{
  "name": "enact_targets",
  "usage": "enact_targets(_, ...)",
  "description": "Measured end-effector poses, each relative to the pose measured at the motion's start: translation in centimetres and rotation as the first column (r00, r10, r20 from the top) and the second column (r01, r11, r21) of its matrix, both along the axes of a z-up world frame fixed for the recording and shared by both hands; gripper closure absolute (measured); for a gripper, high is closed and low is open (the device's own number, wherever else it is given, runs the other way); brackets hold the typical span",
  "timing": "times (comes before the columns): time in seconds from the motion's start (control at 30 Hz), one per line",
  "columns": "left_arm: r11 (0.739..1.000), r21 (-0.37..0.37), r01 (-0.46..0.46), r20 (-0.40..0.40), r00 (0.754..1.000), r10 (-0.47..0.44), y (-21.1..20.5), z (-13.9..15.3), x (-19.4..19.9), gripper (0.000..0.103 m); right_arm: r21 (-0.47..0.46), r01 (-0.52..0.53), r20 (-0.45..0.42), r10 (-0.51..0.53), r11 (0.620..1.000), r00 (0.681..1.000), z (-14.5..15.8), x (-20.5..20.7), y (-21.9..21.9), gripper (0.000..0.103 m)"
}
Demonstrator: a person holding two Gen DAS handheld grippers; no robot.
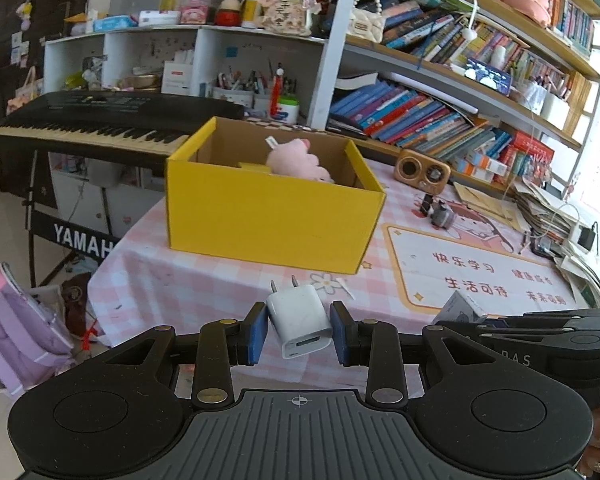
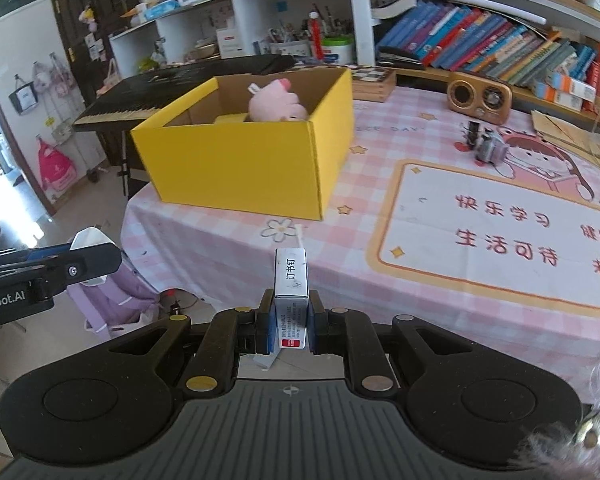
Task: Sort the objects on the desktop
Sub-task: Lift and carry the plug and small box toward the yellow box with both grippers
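White charger (image 1: 299, 320) clamped in left hand-held gripper (image 1: 299, 330), staple box (image 2: 291, 300) in right hand-held gripper (image 2: 291, 320); both held clear for the yellow box (image 1: 268, 220) ahead.

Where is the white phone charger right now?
In the left wrist view, the charger is clamped in the left claw, above the table's near edge, short of the yellow box.

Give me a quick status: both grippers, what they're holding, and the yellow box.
Left gripper shut on white charger. Right gripper shut on staple box. Yellow box ahead, open, pink plush inside. Nothing in the way.
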State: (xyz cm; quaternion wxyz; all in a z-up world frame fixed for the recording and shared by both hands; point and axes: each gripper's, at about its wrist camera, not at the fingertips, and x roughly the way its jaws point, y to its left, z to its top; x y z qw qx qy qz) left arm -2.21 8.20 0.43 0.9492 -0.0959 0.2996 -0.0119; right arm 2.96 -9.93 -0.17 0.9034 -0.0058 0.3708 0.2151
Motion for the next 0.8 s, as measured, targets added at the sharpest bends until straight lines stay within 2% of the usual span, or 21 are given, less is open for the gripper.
enact_targets(0.47, 0.999, -0.029, -0.045, -0.022, 0.999, 0.045, 1.5, -0.6, 1.7, 0.071, -0.025, -0.062, -0.001, 0.062, 0.998, 0.998, 0.3, 2.4, 1.8, 0.09)
enact_targets(0.8, 0.996, 0.002, -0.09, 0.021, 0.996, 0.09, 2.4, 0.6, 4.9, 0.071, 0.016, -0.09, 0.081, 0.089, 0.996, 0.993, 2.4, 6.4, 2.3, 0.09)
